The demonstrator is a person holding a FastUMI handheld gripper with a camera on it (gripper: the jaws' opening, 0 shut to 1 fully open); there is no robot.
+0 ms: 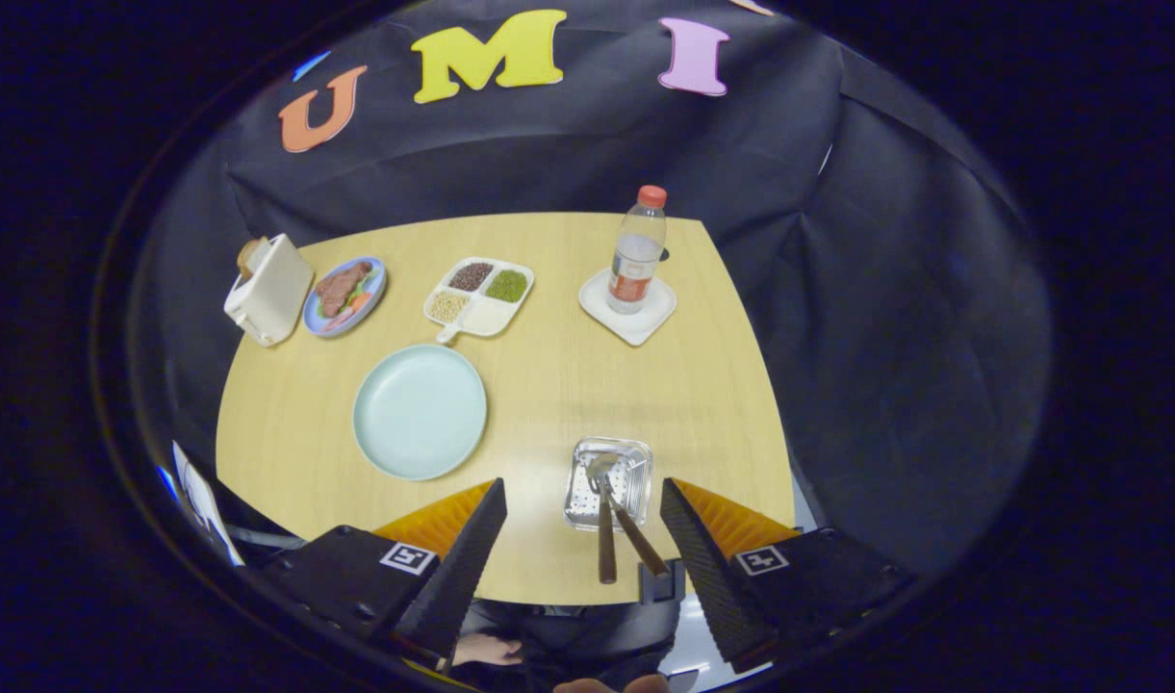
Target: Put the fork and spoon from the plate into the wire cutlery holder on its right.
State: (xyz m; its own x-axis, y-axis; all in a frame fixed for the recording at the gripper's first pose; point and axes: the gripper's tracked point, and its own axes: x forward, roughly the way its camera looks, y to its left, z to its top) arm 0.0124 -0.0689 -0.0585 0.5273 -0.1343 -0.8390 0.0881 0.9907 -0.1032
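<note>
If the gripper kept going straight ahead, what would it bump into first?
Probably the square wire cutlery holder, which has two brown-handled utensils in it and sits just ahead between the open jaws of the gripper. Depth is hard to judge.

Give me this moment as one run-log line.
gripper: open, holds nothing | fork and spoon: standing in cutlery holder between the fingers | plate: bare, left of holder

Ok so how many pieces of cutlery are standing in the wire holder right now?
2. Both stand in the wire cutlery holder, between the open gripper fingers: one utensil with its brown handle leaning toward the camera, the other utensil just right of it. The pale plate is bare.
</note>
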